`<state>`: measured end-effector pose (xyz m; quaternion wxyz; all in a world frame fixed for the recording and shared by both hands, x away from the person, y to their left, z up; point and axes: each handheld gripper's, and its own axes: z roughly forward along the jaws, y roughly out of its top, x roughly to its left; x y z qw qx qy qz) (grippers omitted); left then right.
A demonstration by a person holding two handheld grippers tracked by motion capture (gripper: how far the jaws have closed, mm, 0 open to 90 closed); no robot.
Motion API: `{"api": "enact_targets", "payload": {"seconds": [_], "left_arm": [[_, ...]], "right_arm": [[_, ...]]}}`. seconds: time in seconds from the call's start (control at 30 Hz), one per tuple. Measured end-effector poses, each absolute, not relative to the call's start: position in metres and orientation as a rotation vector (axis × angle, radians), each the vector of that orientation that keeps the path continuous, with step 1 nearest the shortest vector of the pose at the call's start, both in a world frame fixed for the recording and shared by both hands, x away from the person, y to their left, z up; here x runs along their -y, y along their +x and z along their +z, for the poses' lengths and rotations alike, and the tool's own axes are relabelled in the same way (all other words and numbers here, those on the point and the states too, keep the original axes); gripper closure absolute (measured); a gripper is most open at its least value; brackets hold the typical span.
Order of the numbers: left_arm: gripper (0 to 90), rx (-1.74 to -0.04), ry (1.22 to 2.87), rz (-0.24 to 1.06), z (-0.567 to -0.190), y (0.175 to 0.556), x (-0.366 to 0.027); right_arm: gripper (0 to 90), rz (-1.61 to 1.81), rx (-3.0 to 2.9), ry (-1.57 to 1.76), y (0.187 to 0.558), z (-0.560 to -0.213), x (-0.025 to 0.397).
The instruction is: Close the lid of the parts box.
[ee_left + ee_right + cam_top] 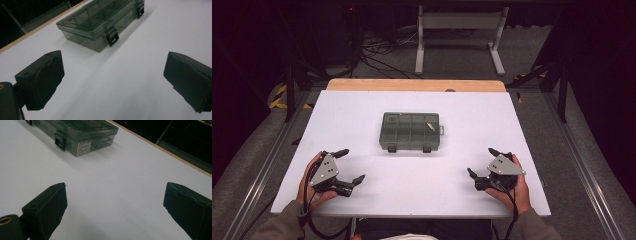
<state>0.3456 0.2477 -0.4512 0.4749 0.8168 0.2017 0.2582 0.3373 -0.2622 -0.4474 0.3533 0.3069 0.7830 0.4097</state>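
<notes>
the closed smoky compartment box (411,131) lies on the white table (362,115), two black latches (112,38) facing the person. the left gripper (351,166) rests near-left of the box, jaws spread; the right gripper (481,161) near-right, jaws spread, both well apart from the box

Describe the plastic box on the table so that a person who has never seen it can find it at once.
On the white table, look at the middle, slightly toward the far edge. There lies a flat, smoke-grey see-through compartment box, lid shut. It has two black latches on its near side, and nothing else lies beside it.
</notes>
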Motion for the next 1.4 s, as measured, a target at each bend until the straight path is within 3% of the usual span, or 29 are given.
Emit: {"api": "enact_targets", "payload": {"seconds": [1.4], "left_arm": [[3.9, -0.489, 1.996, 0.630, -0.4509, 0.3464, -0.2460]], "right_arm": [[5.1, 1.139, -2.020, 0.830, 0.3378, -0.4454, 0.2582]]}}
